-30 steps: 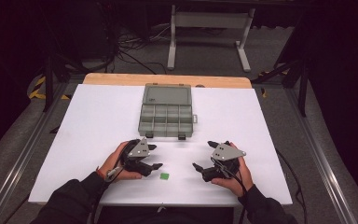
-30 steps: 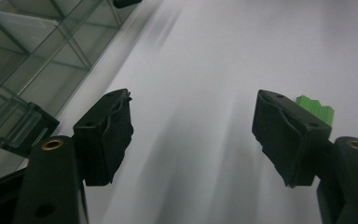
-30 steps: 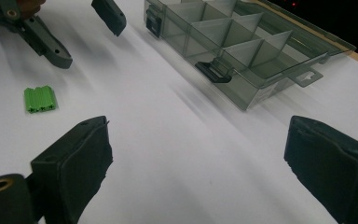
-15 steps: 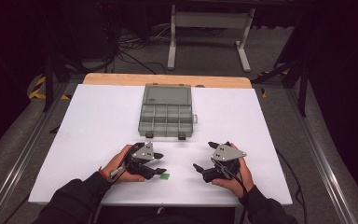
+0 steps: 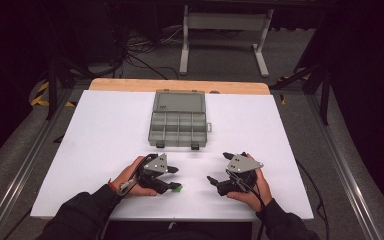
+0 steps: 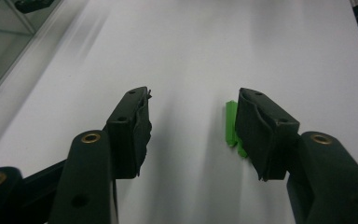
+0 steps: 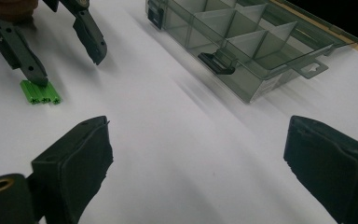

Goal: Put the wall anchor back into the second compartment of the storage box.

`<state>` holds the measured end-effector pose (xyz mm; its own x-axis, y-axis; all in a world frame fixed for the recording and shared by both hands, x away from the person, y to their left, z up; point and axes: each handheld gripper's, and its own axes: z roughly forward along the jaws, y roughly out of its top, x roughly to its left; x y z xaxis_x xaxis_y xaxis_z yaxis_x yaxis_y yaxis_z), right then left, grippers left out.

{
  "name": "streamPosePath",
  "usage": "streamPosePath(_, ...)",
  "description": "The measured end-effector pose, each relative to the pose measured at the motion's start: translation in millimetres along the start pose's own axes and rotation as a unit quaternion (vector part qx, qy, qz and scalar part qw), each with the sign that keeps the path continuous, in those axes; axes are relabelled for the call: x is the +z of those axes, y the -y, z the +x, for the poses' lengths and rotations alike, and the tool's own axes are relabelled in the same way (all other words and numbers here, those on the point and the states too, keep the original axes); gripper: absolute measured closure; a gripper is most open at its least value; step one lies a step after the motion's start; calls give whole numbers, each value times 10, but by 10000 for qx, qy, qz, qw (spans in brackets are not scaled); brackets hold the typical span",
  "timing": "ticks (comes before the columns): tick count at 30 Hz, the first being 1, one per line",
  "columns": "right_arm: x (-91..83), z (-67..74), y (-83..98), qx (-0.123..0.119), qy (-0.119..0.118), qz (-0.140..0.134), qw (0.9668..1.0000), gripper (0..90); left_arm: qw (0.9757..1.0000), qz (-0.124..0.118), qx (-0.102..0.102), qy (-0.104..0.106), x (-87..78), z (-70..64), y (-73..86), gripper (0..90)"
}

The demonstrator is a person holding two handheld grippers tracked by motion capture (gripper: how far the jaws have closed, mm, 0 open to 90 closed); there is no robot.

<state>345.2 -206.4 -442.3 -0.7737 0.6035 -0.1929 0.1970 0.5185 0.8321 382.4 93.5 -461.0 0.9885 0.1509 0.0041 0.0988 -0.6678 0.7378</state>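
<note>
The small green piece [image 6: 232,126] lies on the white table [image 5: 105,145], touching the inner face of one jaw of my left gripper [image 6: 193,123]. That gripper's jaws have just been closing, yet a wide gap remains and the other jaw stands clear. From above, the piece is a green speck at the jaw tips. My right gripper [image 7: 198,156] stands spread, empty; its view shows the ridged piece and the open compartment box [image 7: 256,51] up close.

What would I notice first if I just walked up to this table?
Probably the little green piece, bright on the white table, lying against one of the left gripper fingers, which have just been closing around it. Beyond it sits an open grey compartment box.
</note>
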Motion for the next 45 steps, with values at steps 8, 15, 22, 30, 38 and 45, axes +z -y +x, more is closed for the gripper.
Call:
streamPosePath(8,-1,-4,5,1,-13,25,10000,81,10000,26,0,1,26,-19,-27,502)
streamPosePath(15,7,-3,8,-8,-41,72,10000,82,9997,110,-30,205,13,-23,-28,578)
streamPosePath(22,14,-6,13,9,-65,104,9999,82,9995,197,-135,204,32,-19,-18,653)
streamPosePath(30,11,-15,13,28,-77,105,9999,84,9996,234,-82,152,31,-17,-26,687)
streamPosePath(38,11,-9,8,10,-89,95,9999,85,9995,271,94,93,32,-36,-38,783)
streamPosePath(45,4,-7,3,-13,-87,80,9999,86,9995,245,187,20,33,-45,-35,846)
